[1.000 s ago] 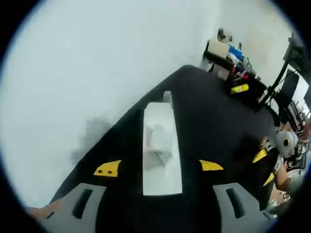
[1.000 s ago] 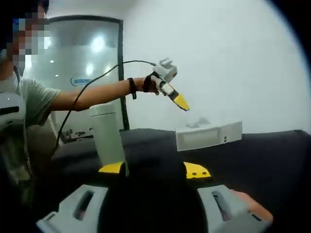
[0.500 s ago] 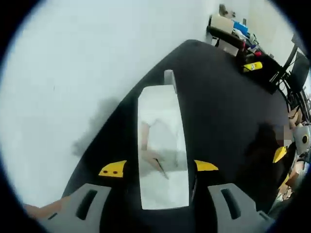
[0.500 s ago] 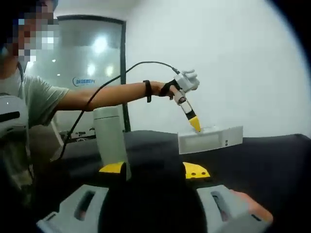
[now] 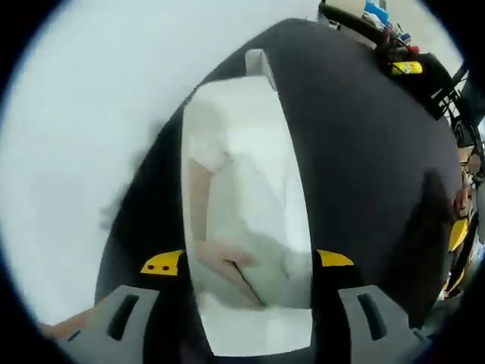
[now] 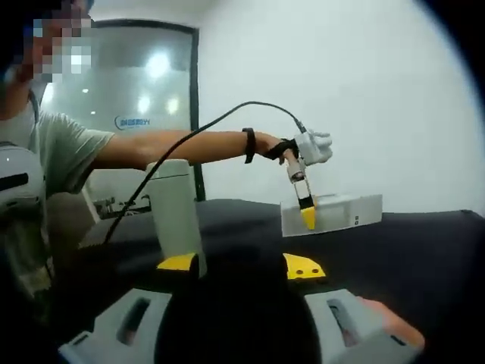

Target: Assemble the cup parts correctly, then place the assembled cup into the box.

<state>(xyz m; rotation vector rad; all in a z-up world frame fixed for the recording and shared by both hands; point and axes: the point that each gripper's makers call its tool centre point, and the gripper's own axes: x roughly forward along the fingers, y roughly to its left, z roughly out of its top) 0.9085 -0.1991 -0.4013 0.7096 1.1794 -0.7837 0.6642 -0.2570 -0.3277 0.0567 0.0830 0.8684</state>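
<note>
**One view above the box, one low across the bench**

The left gripper view looks steeply down from close above the white box [image 5: 246,189] on the black bench [image 5: 364,152]. The right gripper view sits low, well back, looking level across the bench [image 6: 424,250]. Both take in the box [image 6: 333,214].

- Box [image 5: 250,189]: white, rectangular, open-topped, lying on the black table near the white wall; pale crumpled contents show inside.
- Cup body [image 6: 176,216]: white, tall, upright on the table, well apart from the box [image 6: 341,212].
</note>
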